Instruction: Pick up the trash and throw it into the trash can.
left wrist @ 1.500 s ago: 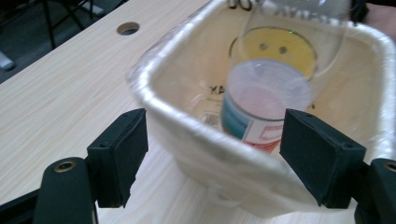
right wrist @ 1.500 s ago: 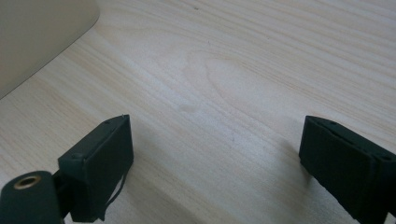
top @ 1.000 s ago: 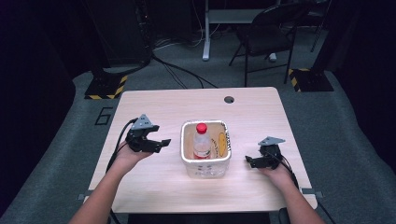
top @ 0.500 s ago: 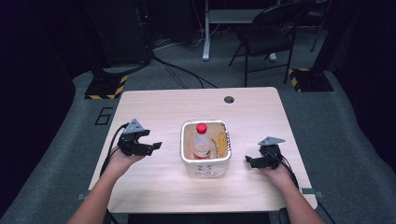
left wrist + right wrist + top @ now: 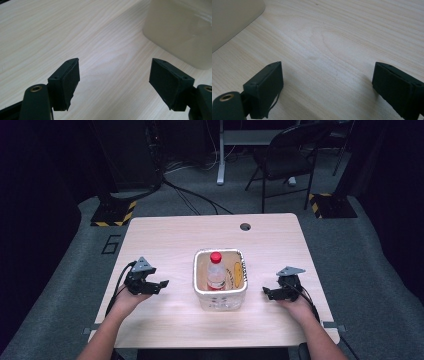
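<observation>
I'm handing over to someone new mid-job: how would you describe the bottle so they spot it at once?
Find the pale wooden table; near its middle stands a white square tub. The bottle stands upright in the tub's left part, clear plastic with a red cap, beside a yellow-marked item that I cannot identify.

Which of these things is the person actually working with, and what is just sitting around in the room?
Likely part of the job:
- left gripper, jaws open
- right gripper, jaws open
- white bin on the table
- bottle with a red cap, upright in the bin

Just around:
- black chair
- cables on the floor
- striped floor bases
</observation>
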`<state>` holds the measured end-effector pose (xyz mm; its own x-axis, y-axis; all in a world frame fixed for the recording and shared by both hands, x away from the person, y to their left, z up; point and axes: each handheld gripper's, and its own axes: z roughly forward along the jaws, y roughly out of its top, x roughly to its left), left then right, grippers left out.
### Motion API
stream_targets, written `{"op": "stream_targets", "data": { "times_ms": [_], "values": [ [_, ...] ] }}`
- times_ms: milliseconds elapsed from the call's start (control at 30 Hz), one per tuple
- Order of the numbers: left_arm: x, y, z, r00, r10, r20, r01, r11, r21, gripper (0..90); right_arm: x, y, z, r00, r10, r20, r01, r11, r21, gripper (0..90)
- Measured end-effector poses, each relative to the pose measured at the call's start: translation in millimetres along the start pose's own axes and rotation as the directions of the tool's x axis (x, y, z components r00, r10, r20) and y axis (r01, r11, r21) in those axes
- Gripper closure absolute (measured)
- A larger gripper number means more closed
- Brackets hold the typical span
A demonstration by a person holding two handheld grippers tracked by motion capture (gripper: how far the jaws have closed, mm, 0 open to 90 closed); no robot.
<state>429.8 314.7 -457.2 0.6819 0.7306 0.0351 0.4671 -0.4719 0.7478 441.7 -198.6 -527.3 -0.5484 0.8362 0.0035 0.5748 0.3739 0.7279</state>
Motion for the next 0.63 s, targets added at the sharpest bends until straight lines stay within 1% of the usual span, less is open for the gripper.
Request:
{"op": "stream_targets", "data": {
  "times_ms": [67,100,300,433,467,633],
  "values": [
    [1.4,-4.7,0.8,0.9999,-0.017,0.001,0.017,0.9998,-0.003,24.0,0.0,0.0,0.0,1.0,0.0,0.0,0.0,1.0,0.0,9.4],
    [2.4,-6.7,0.6,0.9998,-0.018,0.0,0.018,0.9998,-0.003,24.0,0.0,0.0,0.0,1.0,0.0,0.0,0.0,1.0,0.0,9.4],
    [8.0,-18.8,0.0,0.9985,-0.054,-0.008,0.054,0.9985,-0.014,24.0,0.0,0.0,0.0,1.0,0.0,0.0,0.0,1.0,0.0,9.4],
    [11.6,-27.4,1.5,0.9965,-0.083,-0.009,0.083,0.9963,-0.021,24.0,0.0,0.0,0.0,1.0,-0.001,0.001,0.001,1.0,0.0,9.4],
    [12.5,-28.7,2.0,0.9963,-0.085,-0.009,0.085,0.9961,-0.023,24.0,0.0,0.0,0.0,1.0,0.0,0.0,0.0,1.0,0.0,9.4],
    [17.6,-36.6,3.2,0.9928,-0.12,-0.011,0.119,0.9924,-0.03,23.9,0.0,0.0,0.0,1.0,0.0,0.0,0.0,1.0,0.0,9.4]
  ]
}}
